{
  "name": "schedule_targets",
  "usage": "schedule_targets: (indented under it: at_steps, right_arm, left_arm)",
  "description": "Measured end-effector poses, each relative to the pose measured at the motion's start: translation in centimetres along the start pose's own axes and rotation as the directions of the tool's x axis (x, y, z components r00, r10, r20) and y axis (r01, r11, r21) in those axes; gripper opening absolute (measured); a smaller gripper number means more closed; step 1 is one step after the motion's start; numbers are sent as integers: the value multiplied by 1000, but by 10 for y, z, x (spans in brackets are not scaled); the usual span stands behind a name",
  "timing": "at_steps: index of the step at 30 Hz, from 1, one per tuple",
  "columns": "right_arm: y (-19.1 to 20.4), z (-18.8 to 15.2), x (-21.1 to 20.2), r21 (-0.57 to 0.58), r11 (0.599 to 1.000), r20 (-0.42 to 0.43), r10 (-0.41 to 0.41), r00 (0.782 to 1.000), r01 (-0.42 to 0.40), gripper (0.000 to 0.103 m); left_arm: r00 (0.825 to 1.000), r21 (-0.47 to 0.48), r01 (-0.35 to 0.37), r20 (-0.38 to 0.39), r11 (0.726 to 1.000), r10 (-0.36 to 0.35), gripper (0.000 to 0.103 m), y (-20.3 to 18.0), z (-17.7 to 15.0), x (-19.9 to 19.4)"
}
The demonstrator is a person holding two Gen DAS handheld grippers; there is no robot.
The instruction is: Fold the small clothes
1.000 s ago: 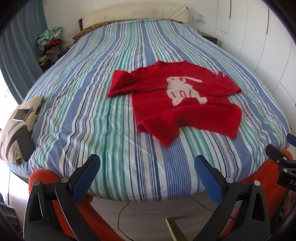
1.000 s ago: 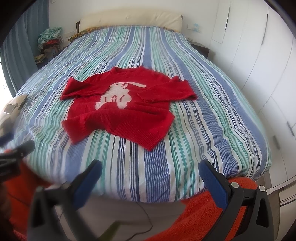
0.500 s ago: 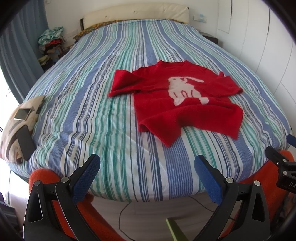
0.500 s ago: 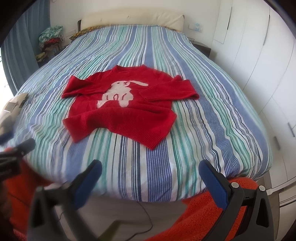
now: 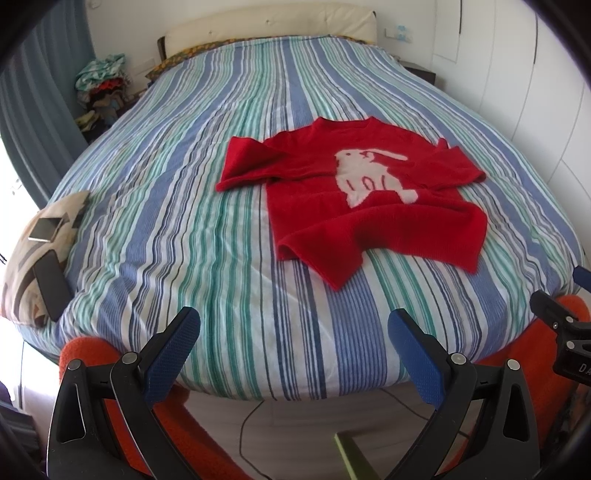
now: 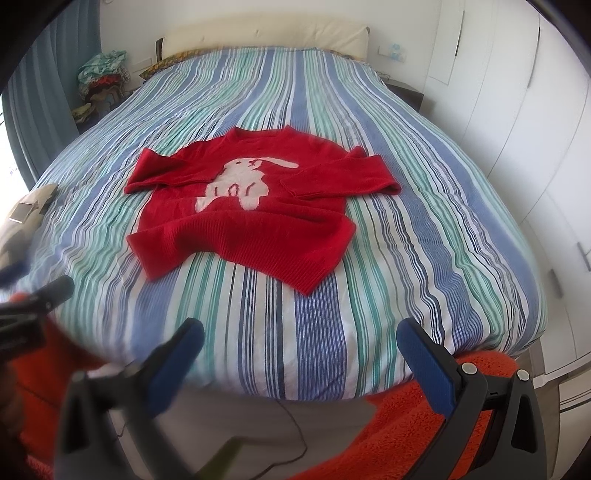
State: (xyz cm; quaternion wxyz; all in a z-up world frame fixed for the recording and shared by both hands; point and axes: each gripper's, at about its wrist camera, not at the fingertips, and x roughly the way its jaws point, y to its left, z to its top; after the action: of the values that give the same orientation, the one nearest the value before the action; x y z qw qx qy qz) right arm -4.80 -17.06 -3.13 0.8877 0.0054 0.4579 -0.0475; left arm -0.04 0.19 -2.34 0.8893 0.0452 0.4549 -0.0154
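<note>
Your left gripper [image 5: 293,332] is wide open, nothing between its 2 blue pads [image 5: 173,350], hanging past the foot edge of the bed [image 5: 229,295] and well apart from the garment. Your right gripper [image 6: 301,350] is also spread wide and empty; its left finger is blurred, its right finger sharp. It too sits off the foot of the bed, clear of the fabric.

The red sweater [image 5: 365,206] lies front up on the striped duvet, roughly mid-bed, neck toward the headboard [image 5: 266,26], hem toward you. In the left wrist view it sits right of center; in the right wrist view [image 6: 243,218] it sits left of center. White rabbit motif [image 6: 236,181] shows on the chest. Both sleeves are folded in across the body, cuffs pointing inward. The hem is uneven, with both bottom corners dragged down toward the foot of the bed. The sweater is not folded into a stack, body still spread.

At the left edge of the bed there is a patterned cushion [image 5: 22,266] with a dark phone [image 5: 51,288] and a flat silver item [image 5: 46,227] on it. A pile of clothes [image 5: 101,79] sits by the curtain at far left. White wardrobe doors [image 6: 517,110] run along the right. Orange fuzzy fabric [image 6: 399,432] shows under both grippers. A thin cable [image 5: 247,424] hangs below the mattress edge.
</note>
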Motion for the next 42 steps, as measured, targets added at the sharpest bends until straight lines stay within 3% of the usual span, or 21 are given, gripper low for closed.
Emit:
schedule_targets:
  at_steps: [22,25,27,30,32,35,36,37,39,40,41,42]
  right_arm:
    - [2,-1,4,-2,1000,-6,13,1000,-13,103]
    - [-13,5,8,13,998,28,63,998,-63,103]
    - [-36,10,13,57,991,66,119,991,-123,103]
    - [-71,11,39,139,963,86,220,972,-230,103]
    - [-84,9,74,200,923,34,327,944,-327,103]
    - [-88,7,131,307,843,-41,475,879,-442,95]
    - [-86,7,148,336,816,-47,514,856,-471,92]
    - [-85,7,166,361,803,-61,528,847,-474,88]
    - [-81,8,190,399,802,-71,510,857,-444,85]
    - [-78,8,196,395,800,-63,514,855,-452,85]
    - [-74,10,200,378,805,-55,511,858,-456,83]
    - [-71,13,201,362,810,-48,511,859,-461,78]
  left_arm:
    - [1000,-5,11,-11,1000,-11,102,10,-4,10]
    - [991,-107,106,-72,988,-115,102,33,-1,35]
    - [969,-182,200,-106,963,-222,102,46,0,56]
    - [921,-251,327,-131,911,-366,102,49,3,95]
    - [891,-278,372,-160,886,-424,101,40,8,125]
    - [880,-274,391,-169,879,-444,101,21,18,160]
    - [887,-267,378,-171,886,-430,100,15,21,168]
    - [897,-266,357,-171,895,-409,96,12,23,176]
    - [917,-267,319,-157,909,-368,77,9,27,185]
    - [922,-269,309,-153,912,-357,57,8,28,187]
    - [918,-277,315,-154,908,-365,24,8,29,188]
    - [902,-296,341,-163,892,-399,7,10,30,188]
